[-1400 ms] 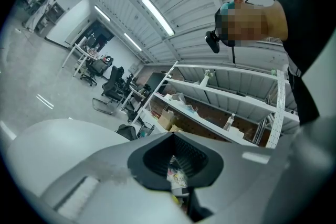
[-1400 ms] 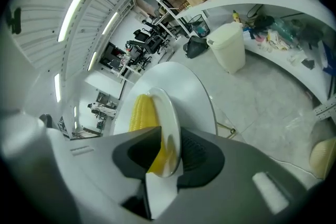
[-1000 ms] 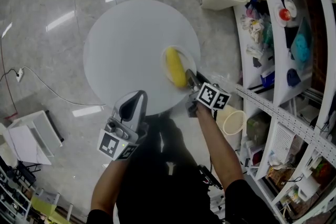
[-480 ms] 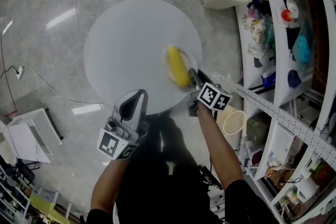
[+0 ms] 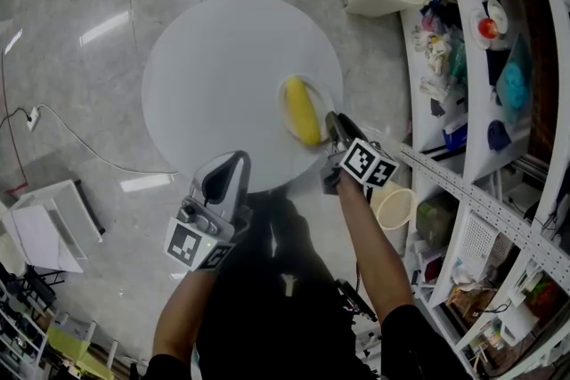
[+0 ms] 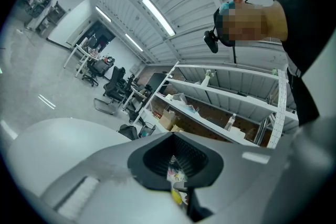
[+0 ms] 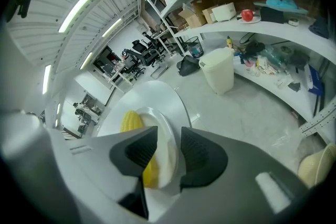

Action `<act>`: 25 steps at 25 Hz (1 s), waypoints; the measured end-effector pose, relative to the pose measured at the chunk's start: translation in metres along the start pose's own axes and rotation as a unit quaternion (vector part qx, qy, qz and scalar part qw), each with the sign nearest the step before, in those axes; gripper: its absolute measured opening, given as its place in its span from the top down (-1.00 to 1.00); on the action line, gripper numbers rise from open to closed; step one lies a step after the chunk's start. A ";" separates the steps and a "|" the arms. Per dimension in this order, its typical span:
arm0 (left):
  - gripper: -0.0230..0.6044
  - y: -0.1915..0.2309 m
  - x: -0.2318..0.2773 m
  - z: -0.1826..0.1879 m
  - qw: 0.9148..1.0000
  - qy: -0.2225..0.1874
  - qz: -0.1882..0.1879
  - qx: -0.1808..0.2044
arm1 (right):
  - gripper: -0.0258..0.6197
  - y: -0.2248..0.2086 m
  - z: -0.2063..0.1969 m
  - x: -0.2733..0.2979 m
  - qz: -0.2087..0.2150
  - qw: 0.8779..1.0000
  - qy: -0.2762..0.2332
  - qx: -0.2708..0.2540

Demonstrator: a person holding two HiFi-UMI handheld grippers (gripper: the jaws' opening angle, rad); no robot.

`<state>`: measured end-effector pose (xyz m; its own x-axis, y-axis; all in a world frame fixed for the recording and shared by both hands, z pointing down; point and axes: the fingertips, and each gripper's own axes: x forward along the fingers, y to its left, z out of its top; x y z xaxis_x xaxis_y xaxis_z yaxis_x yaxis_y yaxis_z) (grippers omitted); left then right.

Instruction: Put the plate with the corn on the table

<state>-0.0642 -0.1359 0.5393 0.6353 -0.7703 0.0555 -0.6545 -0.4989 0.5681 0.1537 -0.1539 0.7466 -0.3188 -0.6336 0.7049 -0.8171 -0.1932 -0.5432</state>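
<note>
In the head view, the plate (image 5: pixel 322 102) with the yellow corn (image 5: pixel 301 111) sits flat on the round white tabletop (image 5: pixel 223 76), near its right edge. The corn lies long-ways, pointing away from the person. The right gripper (image 5: pixel 334 127) is at the plate's near rim. The left gripper (image 5: pixel 230 166) is well apart from it.

In the left gripper view, the left gripper (image 6: pixel 176 165) is pressed together with nothing in it.

In the right gripper view, the right gripper (image 7: pixel 168 147) has just been opening. It is spread, with the plate's rim between the jaws but not pinched. It probably only needs to pull straight back. No words can be read anywhere.
</note>
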 end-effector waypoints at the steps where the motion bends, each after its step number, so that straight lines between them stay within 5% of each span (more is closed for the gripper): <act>1: 0.92 -0.001 0.000 0.001 1.000 -0.001 0.000 0.000 | 0.48 0.000 0.001 -0.001 0.000 1.000 0.000 -0.001; 12: 0.92 -0.016 -0.006 0.008 1.000 -0.016 0.006 0.009 | 0.48 0.007 0.015 -0.021 0.003 1.000 -0.012 -0.017; 25: 0.92 -0.057 -0.026 0.037 0.998 -0.043 0.016 0.036 | 0.51 0.069 0.044 -0.086 0.047 0.996 -0.053 -0.059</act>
<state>-0.0584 -0.1016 0.4749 0.5773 -0.8166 -0.0003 -0.7040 -0.4979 0.5065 0.1460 -0.1459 0.6289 -0.3497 -0.7216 0.5975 -0.8385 -0.0434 -0.5432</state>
